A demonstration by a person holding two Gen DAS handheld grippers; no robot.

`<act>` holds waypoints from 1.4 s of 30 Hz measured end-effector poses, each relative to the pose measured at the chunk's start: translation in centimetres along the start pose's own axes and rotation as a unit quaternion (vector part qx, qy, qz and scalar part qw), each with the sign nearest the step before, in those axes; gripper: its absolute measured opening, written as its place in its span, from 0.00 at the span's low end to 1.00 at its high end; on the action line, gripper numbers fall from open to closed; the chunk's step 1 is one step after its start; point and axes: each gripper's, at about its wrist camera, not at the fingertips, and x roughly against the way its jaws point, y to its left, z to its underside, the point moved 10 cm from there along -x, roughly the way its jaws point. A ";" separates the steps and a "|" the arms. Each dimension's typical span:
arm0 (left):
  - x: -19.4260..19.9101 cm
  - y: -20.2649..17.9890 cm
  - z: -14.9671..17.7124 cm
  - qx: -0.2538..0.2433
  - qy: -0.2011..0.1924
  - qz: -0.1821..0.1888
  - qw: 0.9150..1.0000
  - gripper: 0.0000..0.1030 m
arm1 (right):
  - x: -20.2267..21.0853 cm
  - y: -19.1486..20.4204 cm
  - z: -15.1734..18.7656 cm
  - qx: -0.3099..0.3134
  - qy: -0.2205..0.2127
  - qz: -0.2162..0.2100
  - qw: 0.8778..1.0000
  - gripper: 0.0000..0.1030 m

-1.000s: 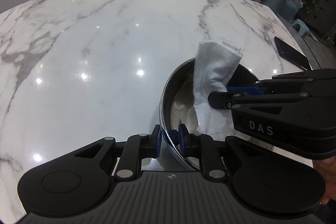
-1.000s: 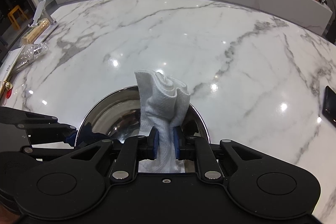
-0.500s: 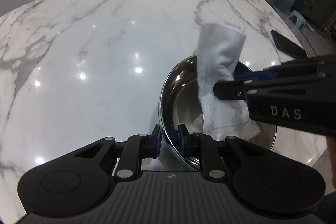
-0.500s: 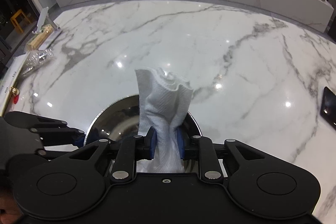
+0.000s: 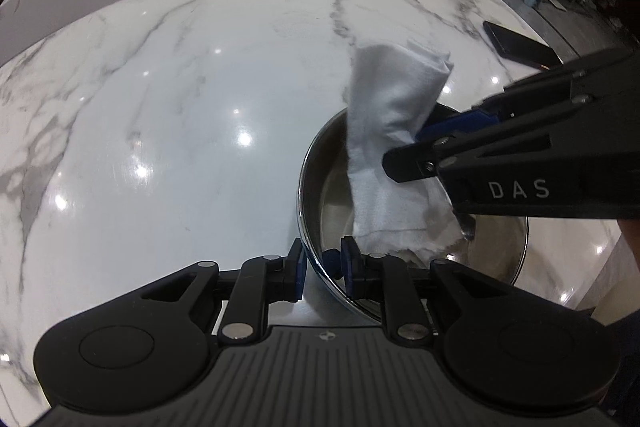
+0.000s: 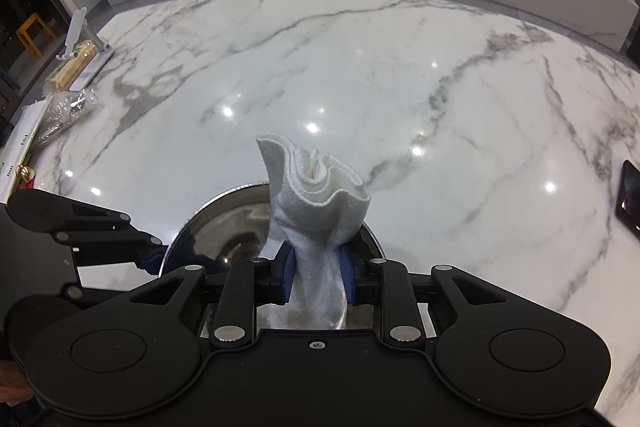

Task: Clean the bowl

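A shiny steel bowl [image 5: 320, 195] stands on the marble table near its front edge. My left gripper [image 5: 323, 269] is shut on the bowl's near rim, one pad outside and one inside. My right gripper [image 6: 318, 273] is shut on a white cloth [image 6: 316, 195]. In the left wrist view the right gripper [image 5: 416, 151] comes in from the right over the bowl, and the cloth [image 5: 392, 147] hangs from it with its lower end inside the bowl. The bowl [image 6: 224, 231] also shows in the right wrist view, with the left gripper [image 6: 150, 257] at its left rim.
A black phone [image 5: 520, 45] lies at the table's right edge; it also shows in the right wrist view [image 6: 630, 197]. A clear plastic bag [image 6: 66, 115] and a wooden box [image 6: 72, 65] lie at the left edge. The white marble table [image 6: 360, 75] stretches ahead.
The right gripper has lifted a little with the cloth, so the cloth stands higher over the bowl. The left gripper stays clamped on the rim.
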 end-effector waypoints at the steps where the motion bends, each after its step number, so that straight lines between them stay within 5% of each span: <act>1: 0.0 0.0 0.0 -0.003 0.001 0.001 1.000 0.16 | 0.0 0.1 0.0 0.003 -0.001 0.002 1.000 0.23; 31: 0.1 -0.2 -0.1 -0.017 0.001 -0.007 1.000 0.16 | -1.9 1.9 0.0 -0.001 -0.012 -0.021 1.000 0.14; 42: 0.0 -0.1 -0.1 -0.014 0.003 -0.007 1.000 0.16 | -2.0 2.3 1.0 0.027 0.026 -0.003 0.999 0.13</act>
